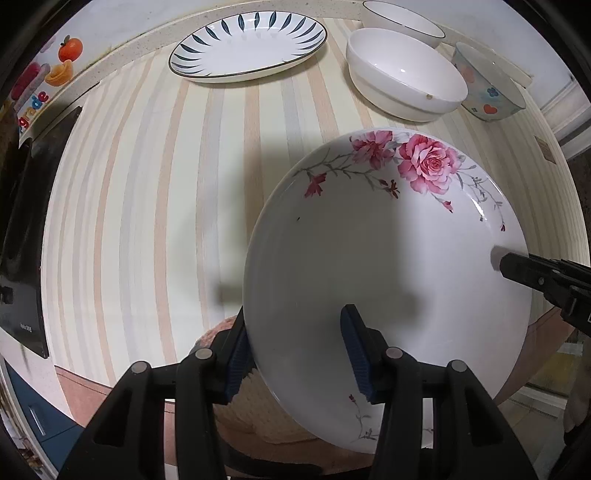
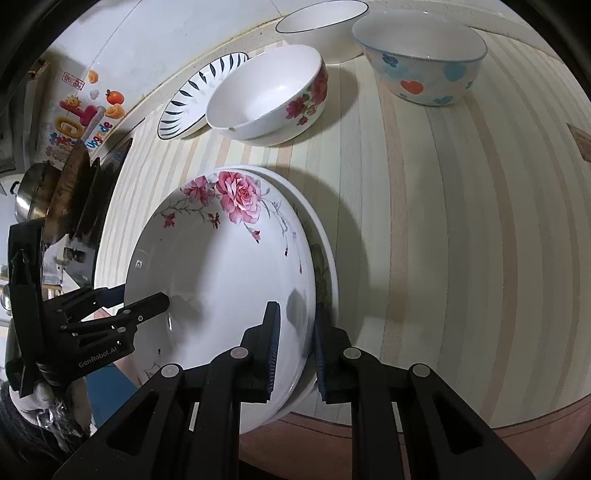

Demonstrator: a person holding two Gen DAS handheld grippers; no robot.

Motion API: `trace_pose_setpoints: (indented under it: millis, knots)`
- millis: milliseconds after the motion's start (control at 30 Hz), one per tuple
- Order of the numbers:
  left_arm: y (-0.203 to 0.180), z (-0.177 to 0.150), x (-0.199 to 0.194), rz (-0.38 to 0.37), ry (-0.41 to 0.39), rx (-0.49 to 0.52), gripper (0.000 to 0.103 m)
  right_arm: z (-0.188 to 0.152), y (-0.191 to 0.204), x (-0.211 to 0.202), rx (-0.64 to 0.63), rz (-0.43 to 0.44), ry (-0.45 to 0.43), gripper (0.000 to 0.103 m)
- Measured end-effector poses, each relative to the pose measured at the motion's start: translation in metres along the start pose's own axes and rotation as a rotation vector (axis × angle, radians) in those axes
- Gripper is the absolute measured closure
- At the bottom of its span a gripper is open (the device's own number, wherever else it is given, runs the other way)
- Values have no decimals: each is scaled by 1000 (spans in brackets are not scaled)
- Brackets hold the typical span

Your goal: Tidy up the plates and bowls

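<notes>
Rose-print plate [image 2: 221,280] pinched btwn both tools (opposite rims).

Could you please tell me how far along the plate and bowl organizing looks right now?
Done: nothing looks stacked yet. In hand: both the left gripper and right gripper clamp the rose plate over another plate. Left: the leaf-pattern plate, rose bowl, heart bowl and dark-rimmed bowl stand separately.

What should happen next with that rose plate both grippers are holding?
Probably lower it gently. The rose plate, gripped at opposite rims by the left gripper and right gripper, sits tilted above another plate on the striped table.
</notes>
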State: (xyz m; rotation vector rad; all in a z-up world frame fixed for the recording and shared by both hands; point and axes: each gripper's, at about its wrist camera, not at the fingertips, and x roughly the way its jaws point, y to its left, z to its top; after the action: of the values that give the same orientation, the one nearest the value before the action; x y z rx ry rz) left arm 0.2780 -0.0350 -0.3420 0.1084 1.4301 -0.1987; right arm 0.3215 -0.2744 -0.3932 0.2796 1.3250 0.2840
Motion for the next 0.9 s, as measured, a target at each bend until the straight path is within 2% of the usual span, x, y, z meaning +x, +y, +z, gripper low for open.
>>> trace_pose_setpoints:
  millis: [533,800,900]
  knots:
    - [-3,4,-1,29,-14,40,58,1,6,-3,42,-51,15,82]
    - [14,6,-26,32,-36,31,58,-2,13,-5,25,-96,47,82]
    - [19,9,-39,24,-57,29,58,-5,16,-10,6,-143,52,79]
